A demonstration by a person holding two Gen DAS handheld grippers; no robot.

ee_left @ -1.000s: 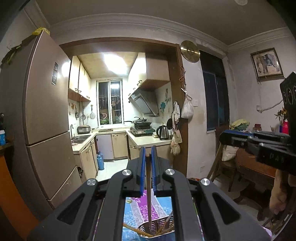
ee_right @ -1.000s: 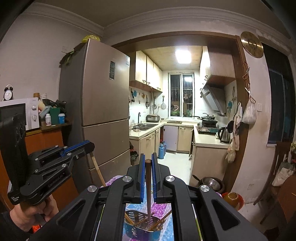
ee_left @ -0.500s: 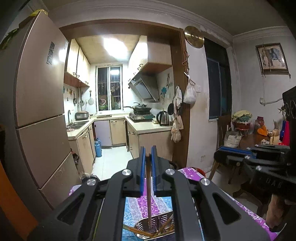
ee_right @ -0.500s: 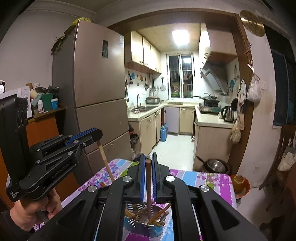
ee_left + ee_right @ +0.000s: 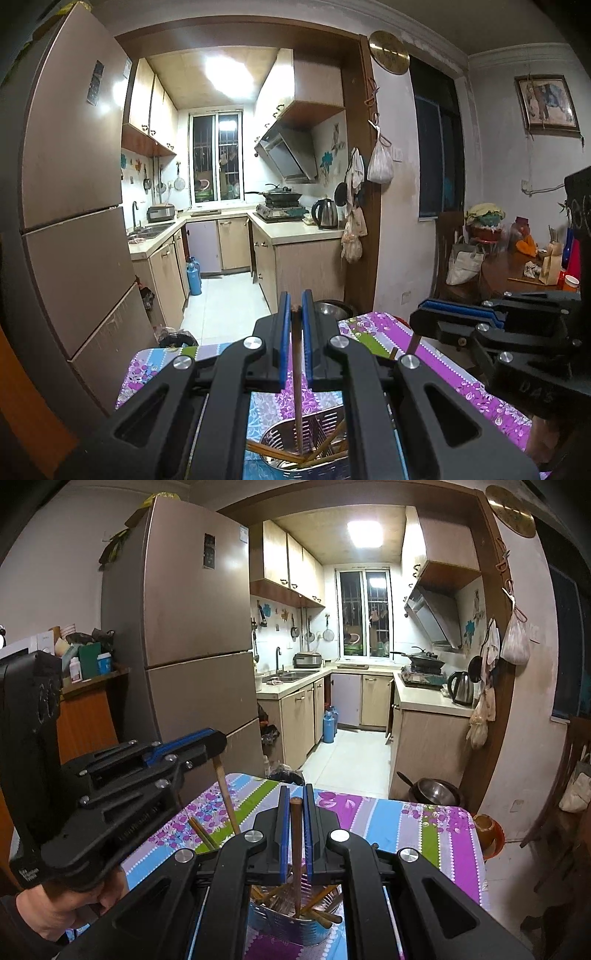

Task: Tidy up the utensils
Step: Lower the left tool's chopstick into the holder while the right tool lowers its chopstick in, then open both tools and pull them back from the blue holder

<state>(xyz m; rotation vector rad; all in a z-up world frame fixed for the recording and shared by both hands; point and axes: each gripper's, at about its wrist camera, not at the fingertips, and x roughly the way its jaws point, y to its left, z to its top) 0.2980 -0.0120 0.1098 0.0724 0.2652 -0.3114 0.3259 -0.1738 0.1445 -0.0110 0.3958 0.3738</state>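
Floral tablecloth [image 5: 388, 823] underneath. Left gripper [image 5: 294, 314] clamped on chopstick [image 5: 297, 369], right gripper [image 5: 295, 805] on second chopstick [image 5: 295, 849]. Seemingly over holder [image 5: 295, 928]; lower straight, then release.

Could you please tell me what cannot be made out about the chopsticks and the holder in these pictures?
- Left wrist view: metal utensil holder, base cut off by the frame edge and left gripper.
- Right wrist view: right gripper hides the chopstick's middle; its tip is lost among the others.
- Chopstick count: overlapping, uncountable.
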